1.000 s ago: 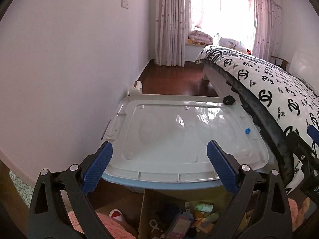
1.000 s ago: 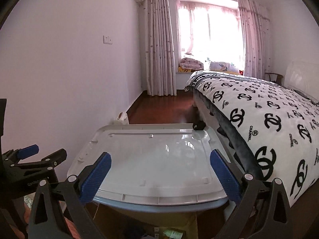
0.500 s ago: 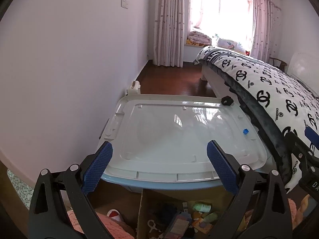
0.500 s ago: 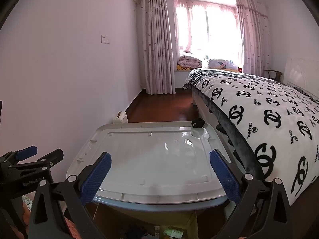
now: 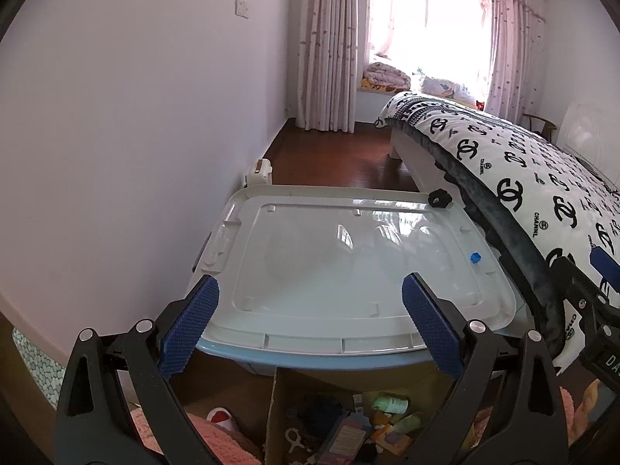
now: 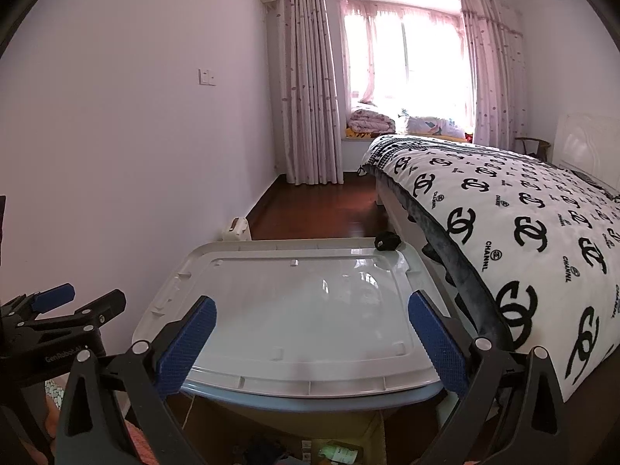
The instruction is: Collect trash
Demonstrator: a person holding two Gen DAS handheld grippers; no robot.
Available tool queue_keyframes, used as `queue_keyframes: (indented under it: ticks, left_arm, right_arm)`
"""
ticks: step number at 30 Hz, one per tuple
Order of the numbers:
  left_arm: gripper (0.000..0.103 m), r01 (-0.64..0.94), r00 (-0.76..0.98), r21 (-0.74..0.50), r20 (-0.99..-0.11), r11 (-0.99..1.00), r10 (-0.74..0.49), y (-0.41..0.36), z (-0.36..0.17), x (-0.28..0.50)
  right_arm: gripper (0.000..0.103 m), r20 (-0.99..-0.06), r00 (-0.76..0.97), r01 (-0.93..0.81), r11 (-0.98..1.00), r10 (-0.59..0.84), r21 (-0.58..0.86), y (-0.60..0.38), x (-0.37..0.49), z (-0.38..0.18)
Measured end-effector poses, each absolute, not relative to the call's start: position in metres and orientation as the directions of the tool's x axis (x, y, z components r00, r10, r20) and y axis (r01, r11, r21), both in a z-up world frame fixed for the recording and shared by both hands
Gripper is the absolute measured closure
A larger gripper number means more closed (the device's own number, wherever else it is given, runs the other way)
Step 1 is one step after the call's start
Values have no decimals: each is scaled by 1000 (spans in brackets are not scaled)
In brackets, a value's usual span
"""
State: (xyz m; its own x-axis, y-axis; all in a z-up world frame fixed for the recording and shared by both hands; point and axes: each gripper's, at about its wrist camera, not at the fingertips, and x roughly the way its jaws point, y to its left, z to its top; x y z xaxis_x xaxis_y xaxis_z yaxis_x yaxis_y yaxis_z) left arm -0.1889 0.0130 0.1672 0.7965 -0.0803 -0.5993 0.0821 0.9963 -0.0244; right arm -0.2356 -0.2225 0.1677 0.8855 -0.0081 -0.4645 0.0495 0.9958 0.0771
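While left hand-held gripper (image 5: 310,321) gapes, blue scrap (image 5: 475,258) lies ahead-right.

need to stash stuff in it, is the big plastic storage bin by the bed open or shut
Shut. The pale lid lies flat across the blue storage bin, covering its whole top, with small items resting on it.
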Motion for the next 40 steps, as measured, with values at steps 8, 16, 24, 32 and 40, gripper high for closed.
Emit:
queue_keyframes:
  ticks: [8,16,24,32,40]
  left_arm:
    - [10,79,799,-21,-597,997,-76,13,170,-189]
    - [10,75,800,-18,-596,997,-71,12,172,-191]
    - [10,73,802,-14,-594,997,-67,13,172,-192]
    - [10,75,801,-14,-594,997,-69,13,170,-192]
    - [10,73,793,-24,-605,997,-73,17,169,-189]
  right_arm:
    - [5,-464,886,50,996,-8,78,-222,-235,169]
    - [5,-462,887,50,995,-7,83,-222,-236,170]
    - [5,-463,886,50,995,-4,88,-223,-237,169]
    - [5,-468,884,49,995,-2,88,-222,-237,168]
    - [5,-467,884,54,994,-4,93,-223,-237,168]
